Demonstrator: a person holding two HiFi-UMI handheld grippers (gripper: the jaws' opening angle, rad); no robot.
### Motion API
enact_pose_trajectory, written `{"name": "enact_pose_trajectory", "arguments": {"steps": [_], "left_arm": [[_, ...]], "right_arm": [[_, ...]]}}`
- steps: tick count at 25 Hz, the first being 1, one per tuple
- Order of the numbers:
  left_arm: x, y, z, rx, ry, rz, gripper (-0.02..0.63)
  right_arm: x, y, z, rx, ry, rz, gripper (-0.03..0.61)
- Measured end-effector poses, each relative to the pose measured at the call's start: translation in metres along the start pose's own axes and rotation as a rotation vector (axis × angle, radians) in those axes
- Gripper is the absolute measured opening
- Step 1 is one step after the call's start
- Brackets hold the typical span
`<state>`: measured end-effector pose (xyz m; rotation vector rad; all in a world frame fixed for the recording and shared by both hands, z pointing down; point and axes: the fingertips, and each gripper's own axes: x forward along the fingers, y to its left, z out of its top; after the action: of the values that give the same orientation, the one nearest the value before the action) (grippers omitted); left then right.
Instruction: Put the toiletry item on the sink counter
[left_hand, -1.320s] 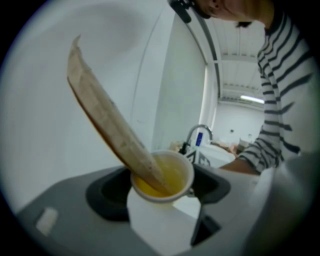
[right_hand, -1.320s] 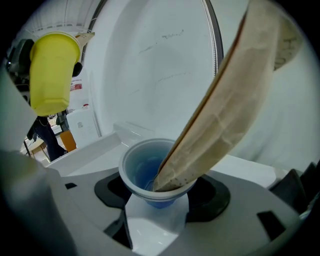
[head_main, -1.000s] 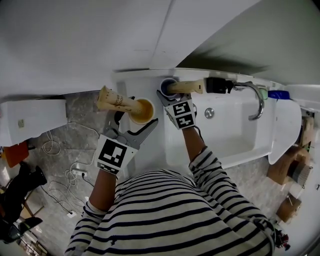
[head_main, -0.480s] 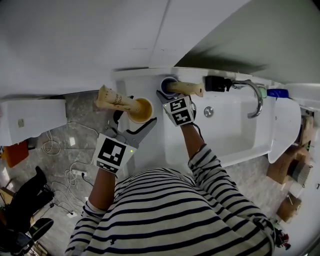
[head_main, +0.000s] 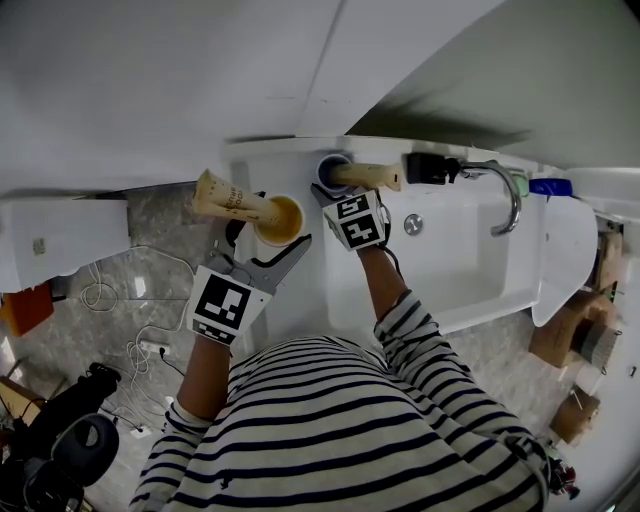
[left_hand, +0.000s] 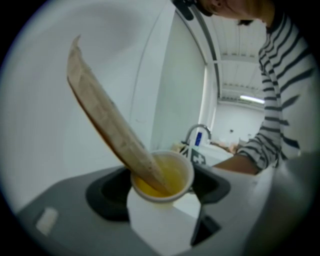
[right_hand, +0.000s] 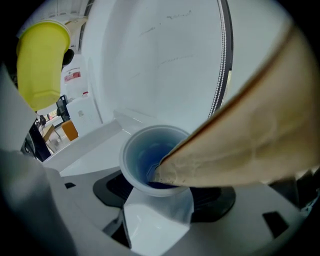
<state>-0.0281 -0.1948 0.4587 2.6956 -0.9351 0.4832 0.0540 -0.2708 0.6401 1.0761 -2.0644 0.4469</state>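
Gripping a blue cup (right_hand: 142, 150) by its sides, the jaws of my right gripper (right_hand: 159, 175) are holding it at the back left corner of the sink (head_main: 470, 270); whether it is touching the rim I cannot tell. A tan tube (right_hand: 240, 135) is standing in it nose down, its long axis leaning far over, its flat end pointing along the back edge toward the faucet (head_main: 508, 195). The jaws of my left gripper (left_hand: 161, 189) are clamping a yellow cup (left_hand: 177, 175) beside the sink, above the floor (head_main: 160, 225). A second tan tube (left_hand: 102, 117) is leaning out of it, flat end pointing up and away from the sink.
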Motion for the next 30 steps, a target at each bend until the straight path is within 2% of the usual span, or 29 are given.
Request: {"name": "enact_pose_trajectory", "arguments": {"steps": [20, 30], "left_arm": [[-0.003, 0.001, 0.004, 0.015, -0.010, 0.019, 0.370], [0.000, 0.003, 0.003, 0.027, -0.009, 0.027, 0.370]], "right_arm": [[-0.039, 0.005, -0.014, 0.089, 0.020, -0.009, 0.311], [-0.073, 0.010, -0.004, 0.115, -0.043, -0.008, 0.311]]}}
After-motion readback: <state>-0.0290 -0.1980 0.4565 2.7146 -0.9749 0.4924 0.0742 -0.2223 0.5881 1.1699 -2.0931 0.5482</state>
